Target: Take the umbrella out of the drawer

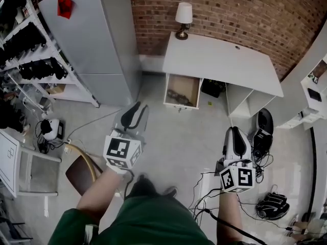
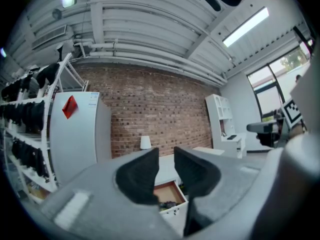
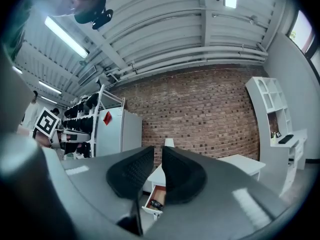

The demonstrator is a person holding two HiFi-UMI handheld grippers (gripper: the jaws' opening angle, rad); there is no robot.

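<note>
A white desk [image 1: 219,60] stands against the brick wall, its left drawer [image 1: 190,87] pulled open. A dark folded umbrella [image 1: 180,96] lies inside the drawer. It also shows in the left gripper view, umbrella [image 2: 166,204], and in the right gripper view, umbrella [image 3: 156,204]. My left gripper [image 1: 136,109] is held level, well short of the drawer, jaws slightly apart and empty. My right gripper [image 1: 234,132] hovers over the floor to the right, jaws nearly together with nothing between them. Both grippers [image 2: 166,154] [image 3: 158,151] point toward the desk.
A lamp [image 1: 183,18] stands on the desk's far left corner. A grey cabinet [image 1: 97,40] is left of the desk, with racks of dark items [image 1: 30,50] beyond it. White shelves [image 1: 311,80] are on the right. Cables and bags [image 1: 271,204] lie on the floor, and a chair [image 1: 82,172] is near my left.
</note>
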